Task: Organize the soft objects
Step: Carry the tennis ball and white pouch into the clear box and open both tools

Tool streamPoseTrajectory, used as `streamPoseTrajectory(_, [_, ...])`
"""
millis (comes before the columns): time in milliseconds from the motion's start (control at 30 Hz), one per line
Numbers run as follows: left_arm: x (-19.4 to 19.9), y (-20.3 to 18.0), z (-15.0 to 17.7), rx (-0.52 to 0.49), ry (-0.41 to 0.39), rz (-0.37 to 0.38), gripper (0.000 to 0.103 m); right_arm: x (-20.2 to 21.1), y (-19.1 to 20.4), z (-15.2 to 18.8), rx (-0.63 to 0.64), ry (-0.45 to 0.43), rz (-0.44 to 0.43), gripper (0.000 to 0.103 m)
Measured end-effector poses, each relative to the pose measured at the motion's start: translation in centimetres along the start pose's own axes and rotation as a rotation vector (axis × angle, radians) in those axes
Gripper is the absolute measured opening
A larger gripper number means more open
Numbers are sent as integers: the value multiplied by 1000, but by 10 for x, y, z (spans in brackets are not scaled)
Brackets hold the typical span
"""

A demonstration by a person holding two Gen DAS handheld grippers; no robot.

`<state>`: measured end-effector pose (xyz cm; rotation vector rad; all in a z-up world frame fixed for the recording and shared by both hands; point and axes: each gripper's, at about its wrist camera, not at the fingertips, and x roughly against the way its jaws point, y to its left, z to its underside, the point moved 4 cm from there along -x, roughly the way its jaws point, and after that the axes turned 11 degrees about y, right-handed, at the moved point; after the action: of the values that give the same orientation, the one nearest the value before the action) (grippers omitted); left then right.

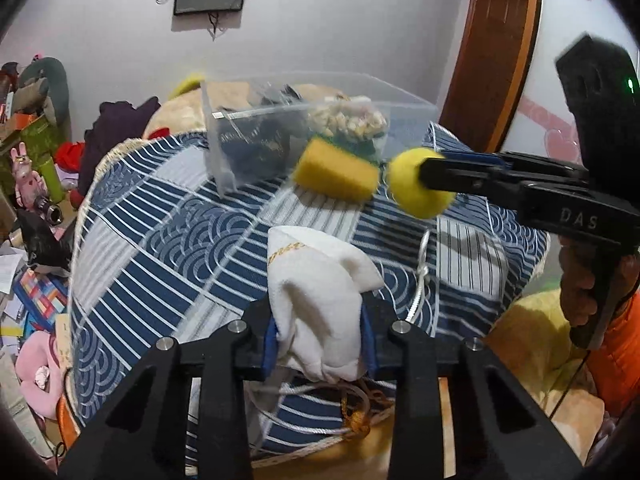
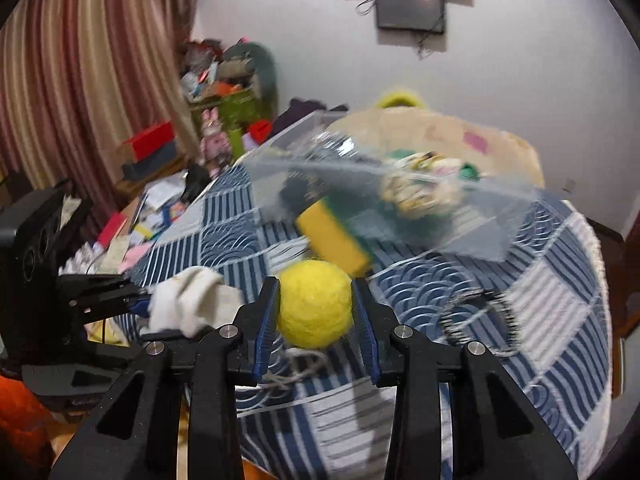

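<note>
My left gripper is shut on a white cloth pouch and holds it above the blue patterned tablecloth. It also shows at the left of the right wrist view with the pouch. My right gripper is shut on a yellow felt ball, in the left wrist view beside a yellow-and-green sponge. A clear plastic box holding dark cloth and a patterned soft object stands tilted behind the sponge.
White cord and a black-and-white striped band lie on the tablecloth. A large beige plush sits behind the box. Clutter of boxes, toys and papers fills the floor left of the table. A wooden door frame stands at the right.
</note>
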<state>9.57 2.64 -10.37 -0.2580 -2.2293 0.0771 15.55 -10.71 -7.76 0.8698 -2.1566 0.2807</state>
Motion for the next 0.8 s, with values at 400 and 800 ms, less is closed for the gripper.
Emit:
streamPoseTrajectory(400, [35, 2, -50, -6, -135, -47, 32, 41, -39, -12, -86, -110, 75, 33])
streamPoseTrajectory(800, [57, -9, -112, -25, -278, -71, 33, 62, -56, -40, -111, -198, 142, 33])
